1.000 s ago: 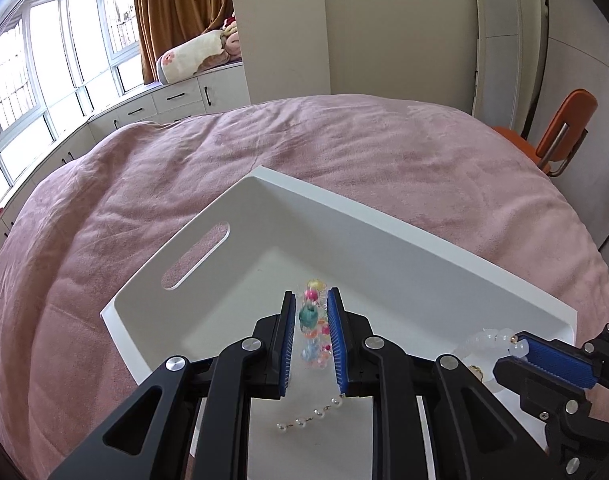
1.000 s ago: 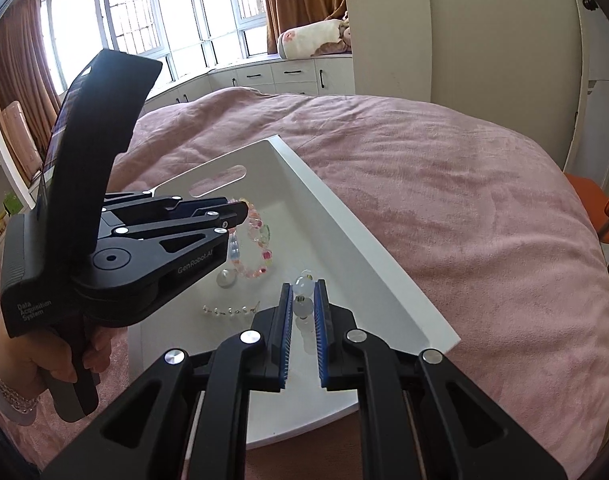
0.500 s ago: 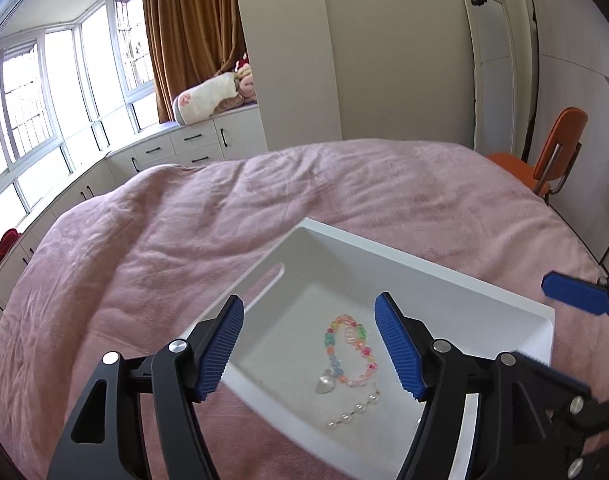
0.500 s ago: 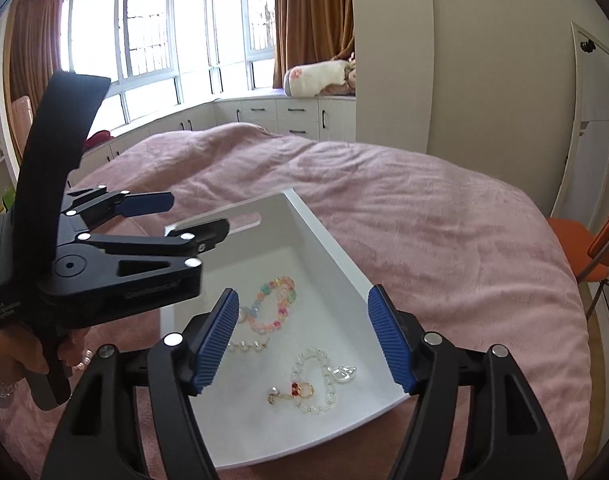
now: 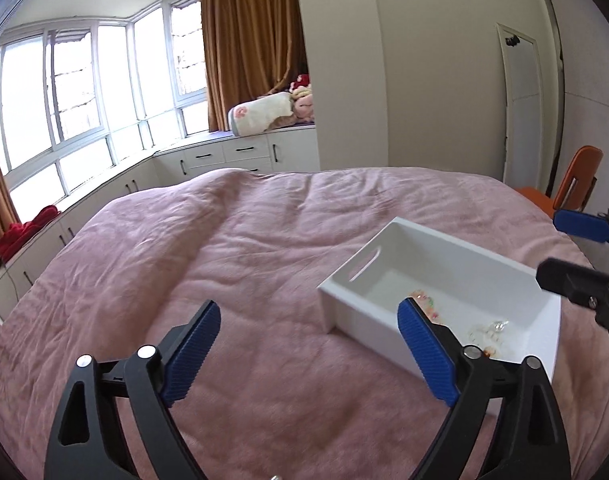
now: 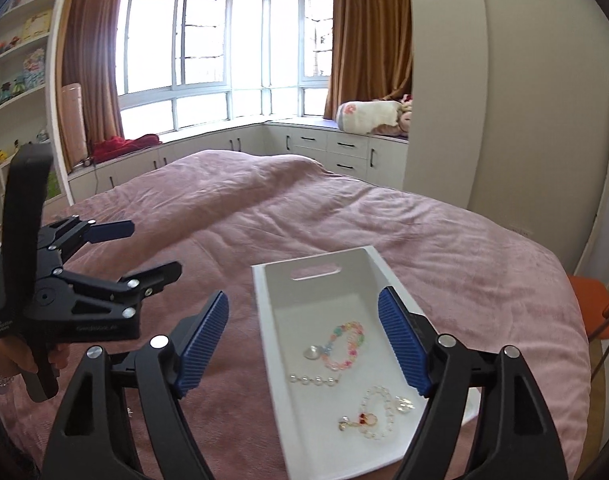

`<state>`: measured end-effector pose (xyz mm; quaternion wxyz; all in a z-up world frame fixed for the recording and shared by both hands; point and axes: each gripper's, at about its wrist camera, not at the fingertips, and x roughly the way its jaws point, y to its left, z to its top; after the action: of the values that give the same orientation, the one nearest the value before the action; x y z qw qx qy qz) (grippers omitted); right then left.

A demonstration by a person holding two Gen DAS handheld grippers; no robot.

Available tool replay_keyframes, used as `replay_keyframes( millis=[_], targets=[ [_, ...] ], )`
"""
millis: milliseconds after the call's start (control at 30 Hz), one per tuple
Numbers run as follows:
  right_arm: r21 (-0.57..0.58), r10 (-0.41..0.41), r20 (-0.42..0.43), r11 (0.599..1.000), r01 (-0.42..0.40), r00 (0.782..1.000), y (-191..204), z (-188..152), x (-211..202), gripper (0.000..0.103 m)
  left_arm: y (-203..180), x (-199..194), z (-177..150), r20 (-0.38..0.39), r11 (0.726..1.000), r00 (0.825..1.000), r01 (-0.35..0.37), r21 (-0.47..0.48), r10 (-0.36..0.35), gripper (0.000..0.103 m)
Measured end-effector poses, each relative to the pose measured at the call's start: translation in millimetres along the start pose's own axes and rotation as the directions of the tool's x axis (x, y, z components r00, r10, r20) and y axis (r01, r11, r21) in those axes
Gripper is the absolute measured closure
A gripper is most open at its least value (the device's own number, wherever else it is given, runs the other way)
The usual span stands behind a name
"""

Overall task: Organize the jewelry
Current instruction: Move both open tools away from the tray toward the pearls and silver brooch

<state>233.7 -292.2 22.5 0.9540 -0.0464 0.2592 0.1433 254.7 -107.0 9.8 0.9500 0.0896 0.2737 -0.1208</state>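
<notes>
White tray [image 6: 272, 344] on the pink bedspread [image 6: 344, 224] now holds three pieces: a pastel bead bracelet [image 6: 346, 345] mid-tray, a short pearl strand [image 6: 314, 379] below it, and a clear bead bracelet [image 6: 378, 412] by the near right corner. Both grippers have backed way off since a second ago, left gripper [image 5: 306, 350] and right gripper [image 6: 304, 340] spread wide, holding nothing.

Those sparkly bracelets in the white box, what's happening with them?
A person holds two grippers and is sorting jewelry on a pink bed. The colorful bracelet, clear bracelet and short pearl strand all lie inside the white tray. The left gripper and right gripper are both open, holding nothing.
</notes>
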Motion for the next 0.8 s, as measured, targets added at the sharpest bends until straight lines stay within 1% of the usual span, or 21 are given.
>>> replay_keyframes(
  millis=[100, 233, 300, 400, 533, 733, 767, 800],
  targets=[
    [-0.027, 0.030, -0.016, 0.999, -0.030, 0.999, 20.1, 1.0, 7.7, 0.022, 18.1, -14.5, -22.3, -0.018, 0.999, 1.000, -0.015, -0.030, 0.015, 0.009],
    [-0.054, 0.059, -0.042, 0.997, -0.061, 0.997, 44.8, 0.7, 20.2, 0.022, 39.6, -29.8, -63.0, -0.069, 0.997, 0.997, -0.037, -0.072, 0.032, 0.009],
    [-0.064, 0.077, -0.057, 0.995, -0.081, 0.995, 57.8, 0.7, 27.4, 0.022, 46.3, -36.1, -84.7, -0.079, 0.994, 0.996, -0.056, -0.091, 0.049, 0.009],
    [-0.072, 0.107, -0.084, 0.991, -0.113, 0.991, 76.2, -1.4, 38.6, 0.022, 49.6, -39.9, -112.3, -0.104, 0.992, 0.993, -0.059, -0.112, 0.048, 0.009],
    [-0.074, 0.148, -0.141, 0.984, -0.159, 0.979, 97.9, -9.9, 59.6, 0.022, 47.1, -35.6, -142.3, -0.155, 0.990, 0.988, -0.045, -0.130, 0.024, 0.009],
    [-0.045, 0.198, -0.230, 0.976, -0.213, 0.953, 126.9, -28.7, 92.0, 0.028, 43.5, -24.1, -180.1, -0.211, 0.980, 0.977, 0.000, -0.197, -0.042, 0.010],
    [-0.043, 0.201, -0.245, 0.975, -0.218, 0.948, 131.3, -31.8, 97.6, 0.029, 43.3, -22.3, -184.2, -0.213, 0.980, 0.976, 0.002, -0.200, -0.046, 0.013],
    [-0.040, 0.210, -0.262, 0.973, -0.228, 0.942, 135.4, -35.5, 103.4, 0.032, 43.0, -20.9, -188.9, -0.216, 0.979, 0.975, 0.010, -0.201, -0.055, 0.019]
  ],
)
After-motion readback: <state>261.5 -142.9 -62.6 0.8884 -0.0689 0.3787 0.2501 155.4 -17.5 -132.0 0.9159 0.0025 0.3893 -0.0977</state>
